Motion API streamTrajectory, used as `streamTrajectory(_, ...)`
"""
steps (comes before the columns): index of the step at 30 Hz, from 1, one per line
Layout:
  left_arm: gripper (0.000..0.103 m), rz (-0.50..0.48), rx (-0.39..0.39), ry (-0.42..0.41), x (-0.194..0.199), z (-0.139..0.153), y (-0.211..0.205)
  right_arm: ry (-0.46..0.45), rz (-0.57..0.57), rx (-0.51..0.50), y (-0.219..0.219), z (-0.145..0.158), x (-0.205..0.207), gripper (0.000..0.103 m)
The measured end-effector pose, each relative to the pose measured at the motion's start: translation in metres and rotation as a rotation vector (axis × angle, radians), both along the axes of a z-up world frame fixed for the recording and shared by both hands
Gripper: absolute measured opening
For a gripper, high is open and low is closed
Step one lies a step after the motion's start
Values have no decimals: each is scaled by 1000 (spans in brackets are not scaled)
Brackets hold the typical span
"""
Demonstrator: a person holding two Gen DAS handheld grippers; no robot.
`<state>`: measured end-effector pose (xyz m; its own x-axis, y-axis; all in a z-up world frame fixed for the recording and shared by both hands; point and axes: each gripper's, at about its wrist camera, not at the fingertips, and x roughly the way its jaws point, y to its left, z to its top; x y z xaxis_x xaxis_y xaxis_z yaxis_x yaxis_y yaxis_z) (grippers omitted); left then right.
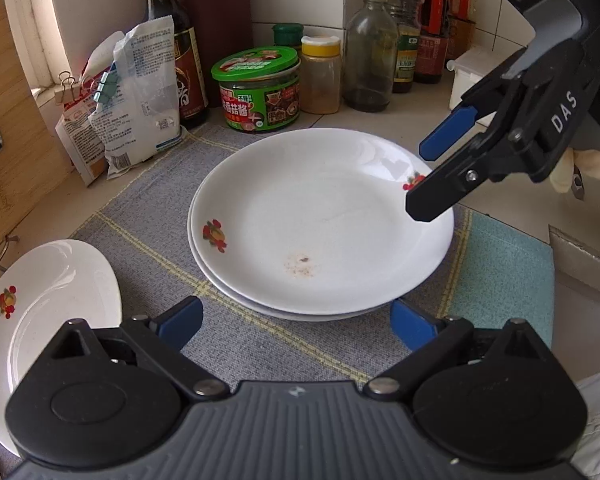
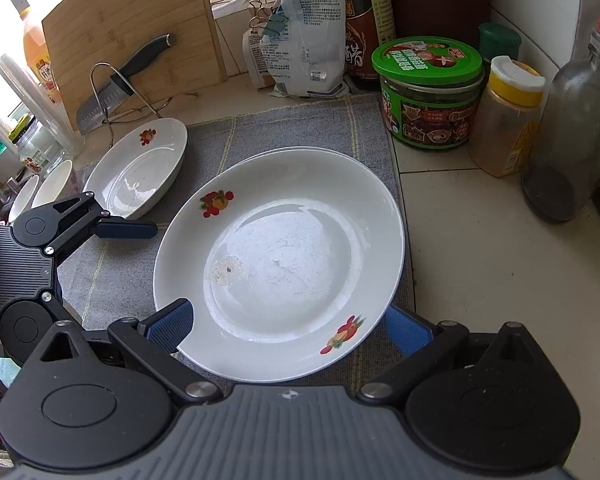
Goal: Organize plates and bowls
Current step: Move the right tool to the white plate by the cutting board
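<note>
Kitchen counter, condiments crowding the tiled corner: from your left wrist view, a grey mat (image 1: 148, 240) carries two stacked plates (image 1: 320, 224), the upper one nested squarely in the lower — a stack already begun, by the look of it. A third plate (image 1: 48, 312) sits at the mat's left edge, apart from the stack and probably next to join it. Your left gripper (image 1: 296, 320) hangs just short of the stack's near rim, jaws spread wide and holding nothing. Your right gripper (image 1: 432, 176) reaches in from the right over the far rim, its jaws apart too, one finger above the rim.

From your right wrist view, the stacked plates (image 2: 280, 264) fill the centre, with a small brown stain in the top plate's well. Your right gripper (image 2: 288, 328) has its fingers spread either side of the near rim, gripping nothing. The lone plate (image 2: 140, 168) rests beyond your left gripper (image 2: 128, 228), beside a knife rack (image 2: 112, 92), and two small bowls (image 2: 40, 192) show at the far left — likely waiting their turn.
</note>
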<state>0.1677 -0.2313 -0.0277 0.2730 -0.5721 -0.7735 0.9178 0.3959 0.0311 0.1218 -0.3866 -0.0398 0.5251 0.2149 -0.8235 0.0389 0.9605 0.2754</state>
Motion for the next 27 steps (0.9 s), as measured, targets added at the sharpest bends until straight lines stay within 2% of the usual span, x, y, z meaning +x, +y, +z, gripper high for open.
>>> streamTrajectory(11, 100, 114, -64, -20, -9, 21, 33, -77, -6, -54, 20, 17, -11, 103)
streamTrajectory(16, 100, 210, -54, -48, -15, 29, 59, -106, 8, -91, 44, 21, -14, 103)
streamTrajectory(20, 100, 285, -70, -40, -18, 32, 87, -124, 17, -99, 66, 25, -14, 103)
streamTrajectory(27, 100, 440, -69, -34, -17, 24, 142, -144, 24, -124, 113, 31, -12, 103)
